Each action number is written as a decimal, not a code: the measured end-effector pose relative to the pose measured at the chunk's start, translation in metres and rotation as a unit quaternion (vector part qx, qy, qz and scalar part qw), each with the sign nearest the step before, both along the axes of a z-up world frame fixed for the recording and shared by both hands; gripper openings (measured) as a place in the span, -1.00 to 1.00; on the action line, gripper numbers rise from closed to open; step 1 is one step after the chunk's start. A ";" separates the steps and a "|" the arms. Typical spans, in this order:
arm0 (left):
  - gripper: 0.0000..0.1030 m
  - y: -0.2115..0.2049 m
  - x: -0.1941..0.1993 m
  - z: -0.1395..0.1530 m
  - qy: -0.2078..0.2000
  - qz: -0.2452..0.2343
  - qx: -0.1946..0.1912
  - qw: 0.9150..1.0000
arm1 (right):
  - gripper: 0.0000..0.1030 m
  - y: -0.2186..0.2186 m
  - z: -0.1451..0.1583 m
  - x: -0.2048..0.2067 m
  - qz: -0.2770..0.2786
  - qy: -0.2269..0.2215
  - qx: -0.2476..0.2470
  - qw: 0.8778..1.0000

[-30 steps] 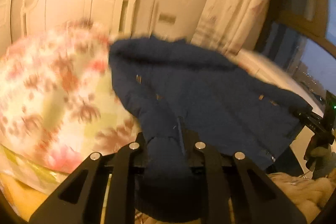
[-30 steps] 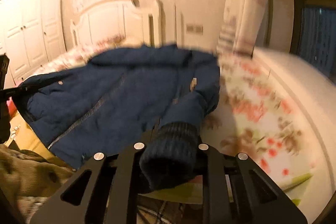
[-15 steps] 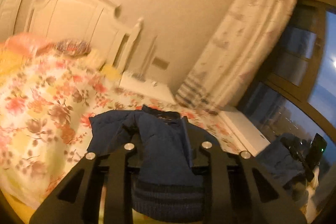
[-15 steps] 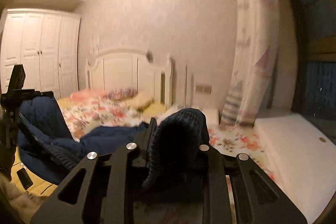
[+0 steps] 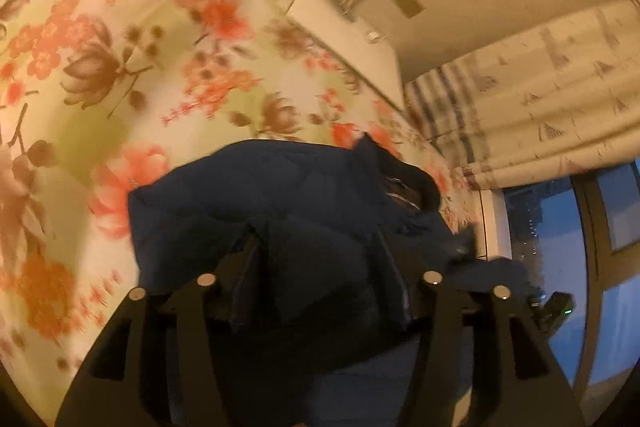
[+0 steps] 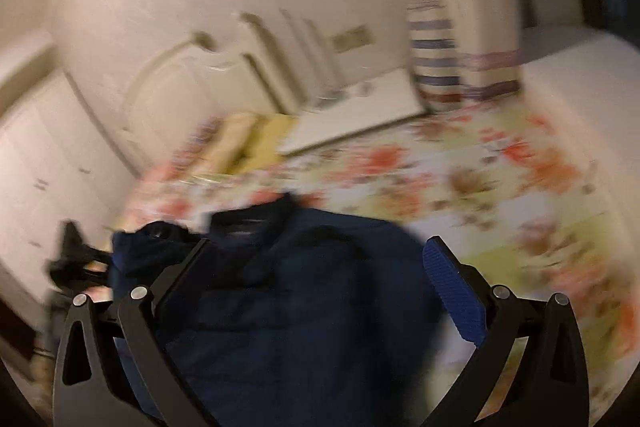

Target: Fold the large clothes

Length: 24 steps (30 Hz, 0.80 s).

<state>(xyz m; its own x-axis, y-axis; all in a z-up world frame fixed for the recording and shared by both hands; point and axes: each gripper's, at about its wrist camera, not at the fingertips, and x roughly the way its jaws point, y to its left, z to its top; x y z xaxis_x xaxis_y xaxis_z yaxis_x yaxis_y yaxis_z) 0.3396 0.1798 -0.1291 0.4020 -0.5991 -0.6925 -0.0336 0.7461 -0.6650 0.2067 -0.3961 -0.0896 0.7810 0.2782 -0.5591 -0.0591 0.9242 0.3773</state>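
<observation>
A navy padded jacket (image 5: 288, 195) lies bunched on the floral bedspread (image 5: 120, 67). In the left wrist view my left gripper (image 5: 316, 243) sits low over it. Its jaws are opening, and a fold of the jacket bulges loosely between the fingers and hides the pads. In the right wrist view the jacket (image 6: 304, 287) spreads under my right gripper (image 6: 316, 255). Its jaws are opening wide, one blue pad (image 6: 452, 291) is bare, and nothing is pinched. The left gripper (image 6: 76, 259) shows as a blurred black shape beside the jacket's left edge.
The bedspread (image 6: 480, 179) stretches ahead and to the right. Behind it stand a white headboard (image 6: 180, 87), pillows (image 6: 240, 139), a white nightstand (image 6: 360, 111), a patterned curtain (image 5: 540, 99) and a dark window (image 5: 560, 267). A white wardrobe (image 6: 40, 155) is at the left.
Both grippers swung forward and down over the bed, bringing the jacket onto the bedspread. The right gripper let go of the knitted cuff and spread wide. The left gripper's fingers have parted.
</observation>
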 end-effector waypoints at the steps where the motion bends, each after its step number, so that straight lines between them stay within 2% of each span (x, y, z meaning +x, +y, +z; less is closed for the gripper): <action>1: 0.07 0.006 0.007 -0.005 0.016 0.001 -0.014 1.000 | 0.91 -0.003 -0.010 0.011 -0.002 0.020 -0.023 1.000; 2: 0.08 0.013 0.013 -0.005 0.021 0.010 -0.014 1.000 | 0.91 0.000 -0.016 0.014 0.001 0.029 -0.038 0.999; 4: 0.19 0.025 0.016 0.006 0.007 0.045 0.034 0.998 | 0.87 0.009 -0.034 0.024 0.016 0.052 -0.076 0.996; 7: 0.28 0.040 0.016 0.025 -0.024 0.054 0.003 0.998 | 0.82 0.035 -0.048 0.028 0.062 0.066 -0.107 0.990; 9: 0.56 0.037 0.009 0.042 -0.063 0.045 0.034 0.996 | 0.82 0.048 -0.052 0.032 0.080 0.069 -0.117 0.988; 12: 0.65 0.015 -0.005 0.054 -0.124 -0.002 0.113 0.986 | 0.81 0.064 -0.055 0.046 0.102 0.084 -0.123 0.984; 15: 0.65 -0.003 -0.016 0.046 -0.155 -0.053 0.140 0.976 | 0.81 0.066 -0.064 0.063 0.108 0.113 -0.107 0.982; 17: 0.65 -0.008 -0.018 0.032 -0.151 -0.082 0.127 0.977 | 0.78 0.063 -0.077 0.072 0.118 0.140 -0.078 0.980; 20: 0.65 -0.021 -0.012 0.009 -0.134 -0.114 0.115 0.978 | 0.60 0.058 -0.085 0.071 0.127 0.134 -0.043 0.982; 24: 0.65 -0.047 0.000 -0.001 -0.146 -0.132 0.142 0.970 | 0.48 0.058 -0.082 0.065 0.134 0.116 -0.039 0.983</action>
<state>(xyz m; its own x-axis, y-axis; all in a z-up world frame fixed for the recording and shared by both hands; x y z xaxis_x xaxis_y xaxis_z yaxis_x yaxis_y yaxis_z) 0.3396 0.1326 -0.1300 0.4641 -0.5101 -0.7241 0.3424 0.8573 -0.3845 0.2714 -0.3381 -0.1719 0.5340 0.4058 -0.7417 -0.2242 0.9138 0.3386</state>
